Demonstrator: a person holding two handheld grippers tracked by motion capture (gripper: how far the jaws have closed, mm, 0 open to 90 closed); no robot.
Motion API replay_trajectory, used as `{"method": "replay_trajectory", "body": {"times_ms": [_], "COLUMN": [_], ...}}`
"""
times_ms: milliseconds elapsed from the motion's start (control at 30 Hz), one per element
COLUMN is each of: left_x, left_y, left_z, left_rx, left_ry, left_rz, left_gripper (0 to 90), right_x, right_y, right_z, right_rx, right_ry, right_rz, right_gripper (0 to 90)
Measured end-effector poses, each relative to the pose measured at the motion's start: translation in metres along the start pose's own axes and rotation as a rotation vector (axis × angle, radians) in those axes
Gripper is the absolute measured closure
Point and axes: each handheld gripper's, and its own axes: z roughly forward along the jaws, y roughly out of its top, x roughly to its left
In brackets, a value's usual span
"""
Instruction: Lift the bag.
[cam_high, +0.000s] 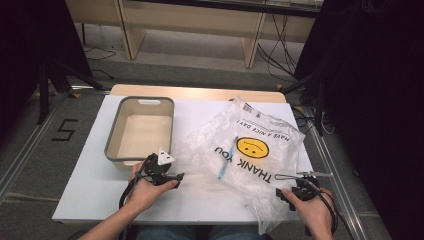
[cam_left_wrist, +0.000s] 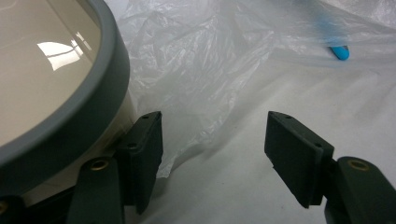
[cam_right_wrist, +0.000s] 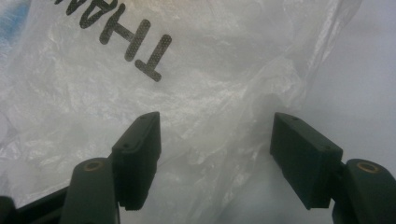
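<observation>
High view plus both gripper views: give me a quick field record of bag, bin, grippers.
plastic bag: clear, crumpled, flat on the white table; smiley and THANK YOU print
blue item: slim, lies within the bag's outline; what it is, unclear
bin: beige, grey rim, nothing inside, left of the bag
left gripper: jaws open, beside the bin's rim, bag edge just ahead, nothing gripped
right gripper: jaws open, bag plastic lies between them, pads not pressing it
contact: neither gripper holds the bag yet
</observation>
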Motion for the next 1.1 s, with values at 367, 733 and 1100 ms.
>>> {"method": "replay_trajectory", "body": {"times_ms": [367,733,1100], "left_x": [0.000,-0.001,-0.009], "left_y": [-0.001,-0.001,0.001], "left_z": [0.001,0.001,0.007], "left_rx": [0.004,0.011,0.029], "left_ry": [-0.004,0.011,-0.055], "left_rz": [-0.002,0.009,0.024], "left_gripper": [36.8,36.3,36.3], "right_x": [0.000,-0.010,-0.027], "right_y": [0.000,0.010,0.022], "right_z": [0.002,0.003,0.003], "right_rx": [0.038,0.027,-0.068], "right_ry": [-0.059,-0.079,-0.168], "right_rz": [-0.089,-0.152,-0.182], "right_gripper": [65.5,90.0,90.0]}}
